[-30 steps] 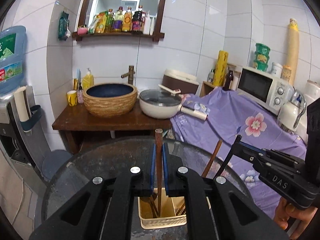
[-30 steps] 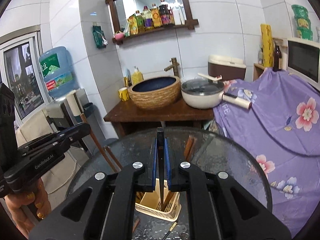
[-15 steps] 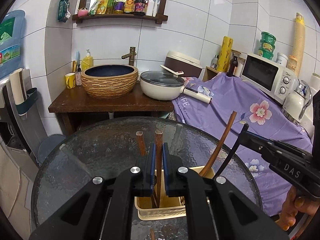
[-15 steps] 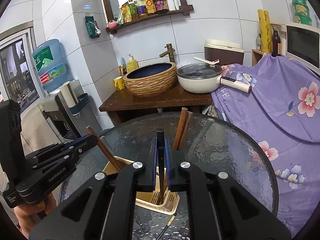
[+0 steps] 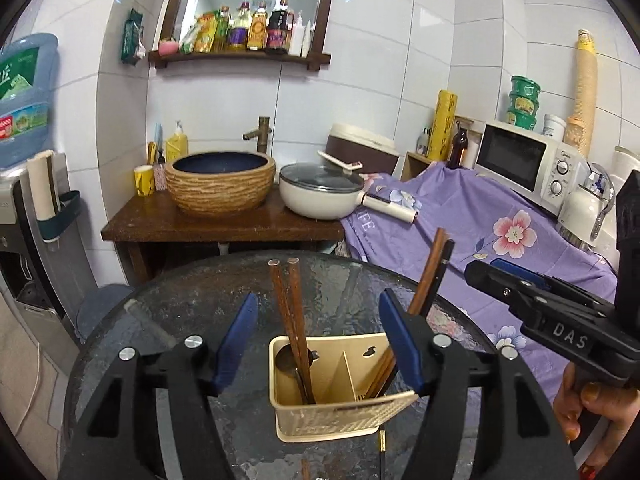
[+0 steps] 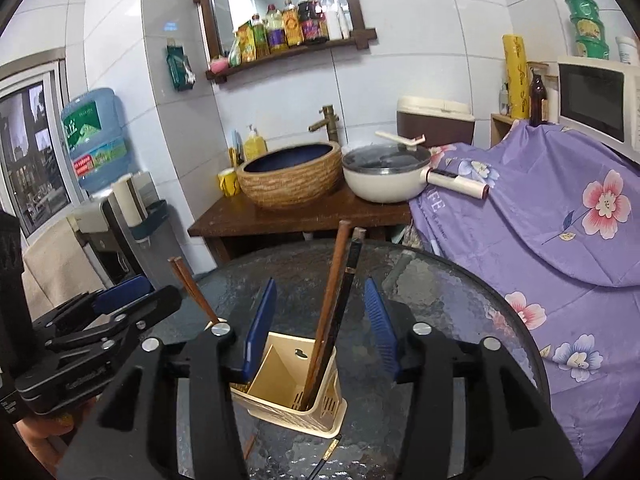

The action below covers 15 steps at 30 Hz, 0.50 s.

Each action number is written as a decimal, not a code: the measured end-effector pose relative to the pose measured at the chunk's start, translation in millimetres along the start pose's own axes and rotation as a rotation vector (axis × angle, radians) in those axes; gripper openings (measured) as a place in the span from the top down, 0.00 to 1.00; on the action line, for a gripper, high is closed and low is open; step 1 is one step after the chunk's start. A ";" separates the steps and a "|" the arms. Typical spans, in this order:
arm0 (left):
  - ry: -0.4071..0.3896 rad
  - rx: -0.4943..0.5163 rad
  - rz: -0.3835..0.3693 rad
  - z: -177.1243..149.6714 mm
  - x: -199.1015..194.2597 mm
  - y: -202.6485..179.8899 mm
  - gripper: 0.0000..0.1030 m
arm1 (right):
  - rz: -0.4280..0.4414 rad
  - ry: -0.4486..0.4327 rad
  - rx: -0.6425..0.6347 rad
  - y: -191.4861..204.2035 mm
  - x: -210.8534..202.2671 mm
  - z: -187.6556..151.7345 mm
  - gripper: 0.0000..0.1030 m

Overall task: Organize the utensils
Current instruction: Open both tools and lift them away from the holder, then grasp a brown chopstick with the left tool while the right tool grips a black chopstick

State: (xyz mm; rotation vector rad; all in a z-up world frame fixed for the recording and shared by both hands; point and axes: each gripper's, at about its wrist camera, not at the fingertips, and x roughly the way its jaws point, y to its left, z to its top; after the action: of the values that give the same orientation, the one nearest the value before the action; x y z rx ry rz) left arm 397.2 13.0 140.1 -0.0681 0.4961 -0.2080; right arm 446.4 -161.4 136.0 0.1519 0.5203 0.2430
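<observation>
- Our left gripper point(image 5: 318, 344) has just been opening; its blue pads stand clear of the two brown chopsticks point(image 5: 290, 308) between them.
- Our right gripper point(image 6: 320, 334) has likewise just spread, free of the brown and black chopsticks point(image 6: 334, 300).
- The cream utensil holder point(image 5: 340, 412) sits at 6 o'clock on the round glass table point(image 5: 180, 300).

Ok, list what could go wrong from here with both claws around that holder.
1. The left claw has just opened beside the brown chopsticks; pulling back crookedly could snag them.
2. The light holder might tip if the right claw catches its leaning chopsticks.
3. Loose chopstick could roll.
</observation>
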 end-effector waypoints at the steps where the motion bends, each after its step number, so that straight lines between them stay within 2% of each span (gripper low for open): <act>1: -0.013 0.006 -0.006 -4.4 -9.8 -0.4 0.31 | -0.006 -0.010 -0.009 0.6 -6.9 -4.4 0.55; 4: -0.050 0.020 0.027 -24.4 -34.6 -0.1 0.22 | -0.020 -0.009 -0.034 1.8 -24.5 -26.1 0.54; 6: -0.051 0.032 0.060 -43.3 -44.6 3.2 0.21 | -0.017 0.015 -0.039 0.3 -31.4 -46.8 0.54; 9: 0.023 0.034 0.104 -78.3 -42.0 12.4 0.21 | -0.025 0.093 -0.029 -4.3 -29.8 -87.1 0.54; 11: 0.115 0.010 0.124 -107.1 -30.1 22.6 0.24 | -0.054 0.159 -0.023 -6.6 -21.3 -120.1 0.54; 15: 0.265 -0.057 0.103 -150.5 -3.9 36.2 0.46 | -0.046 0.288 0.057 -11.1 5.0 -168.7 0.54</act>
State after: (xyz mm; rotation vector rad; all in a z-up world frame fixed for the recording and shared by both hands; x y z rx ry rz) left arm 328.3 47.0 5.7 -0.0710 0.7675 -0.1015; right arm 367.0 -156.8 -13.3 0.1609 0.8159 0.2066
